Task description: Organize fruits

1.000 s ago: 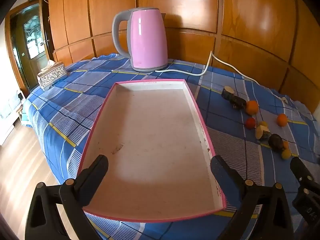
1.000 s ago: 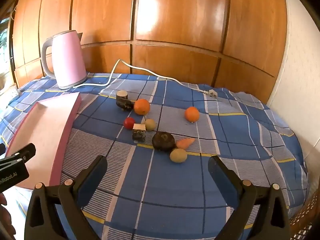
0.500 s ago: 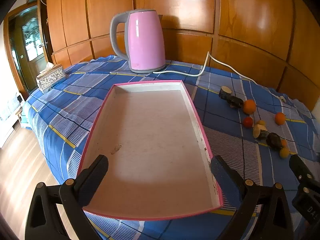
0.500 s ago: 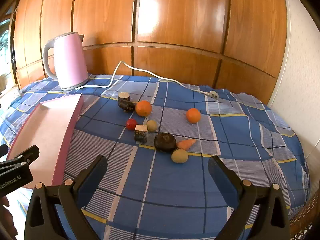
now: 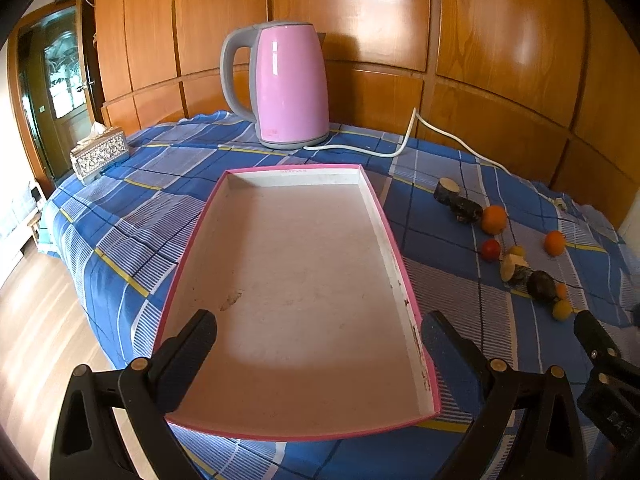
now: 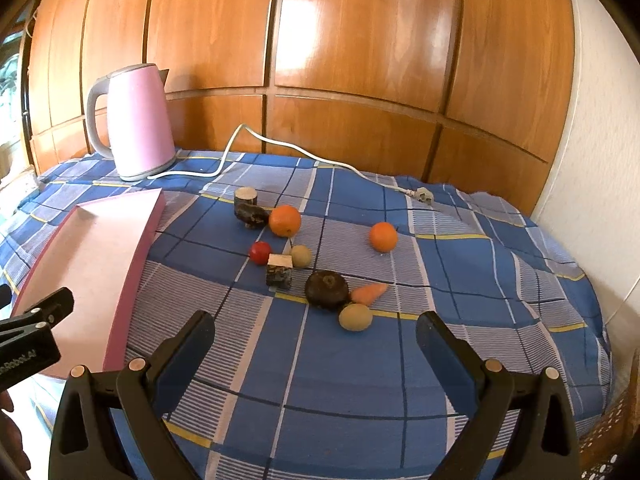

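**Fruit Scattered on Checked Cloth, Tray Unfilled**

Nearest, the left gripper [image 5: 319,334] is held with its jaws spread wide over the near end of the pink-rimmed tray [image 5: 406,280]; nothing is gripped. The right gripper [image 6: 315,334] is likewise held wide apart, above the bare blue checked cloth [image 6: 360,392], with nothing between its fingers.

Just beyond the right gripper, a yellow-green fruit [image 6: 355,317] is found, with a dark round fruit [image 6: 326,290] and a small carrot-like piece [image 6: 369,293] close behind it. Further back, a cut bark-covered block [image 6: 279,272], a pale round fruit [image 6: 301,256] and a red fruit [image 6: 260,252] are grouped near together. An orange [image 6: 284,221] is set beside two dark log pieces [image 6: 249,209]; a second orange [image 6: 383,236] lies apart to the right. All fruit is placed right of the tray, none inside it.

At the far edge, a pink kettle [image 5: 286,86] with white cord [image 6: 280,148] is stood before wooden panelling [image 6: 360,40]. A tissue box [image 5: 100,152] is seen far left.
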Available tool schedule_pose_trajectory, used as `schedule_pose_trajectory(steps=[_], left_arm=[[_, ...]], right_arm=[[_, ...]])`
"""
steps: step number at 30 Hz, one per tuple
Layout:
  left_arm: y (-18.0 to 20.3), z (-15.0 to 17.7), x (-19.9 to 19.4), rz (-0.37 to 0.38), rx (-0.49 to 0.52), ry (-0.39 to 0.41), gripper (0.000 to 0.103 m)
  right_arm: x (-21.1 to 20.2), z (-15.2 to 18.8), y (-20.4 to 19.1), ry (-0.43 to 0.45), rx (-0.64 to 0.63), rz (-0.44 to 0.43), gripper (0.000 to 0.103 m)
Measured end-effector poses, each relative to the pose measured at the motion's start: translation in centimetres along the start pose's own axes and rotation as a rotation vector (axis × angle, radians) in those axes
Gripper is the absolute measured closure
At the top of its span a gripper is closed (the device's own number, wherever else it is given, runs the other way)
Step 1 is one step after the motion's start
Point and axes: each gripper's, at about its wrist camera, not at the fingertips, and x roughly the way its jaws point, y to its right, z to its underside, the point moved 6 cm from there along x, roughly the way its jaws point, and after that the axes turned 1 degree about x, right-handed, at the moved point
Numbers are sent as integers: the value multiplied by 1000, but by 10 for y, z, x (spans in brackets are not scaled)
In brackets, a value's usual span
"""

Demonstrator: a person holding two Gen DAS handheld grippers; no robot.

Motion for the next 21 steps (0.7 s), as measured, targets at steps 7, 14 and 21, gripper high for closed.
schedule_pose_trajectory(steps=[7,14,21], left_arm=[[4,0,0,14,9,2,0],[6,0,-2,23,13,9,0],[8,-1,-6,25,15,18,0]], right_arm=[[0,2,-1,3,-25,12,1],[2,2,0,0,-19,5,1],[1,3,0,1,-12,-2,1]])
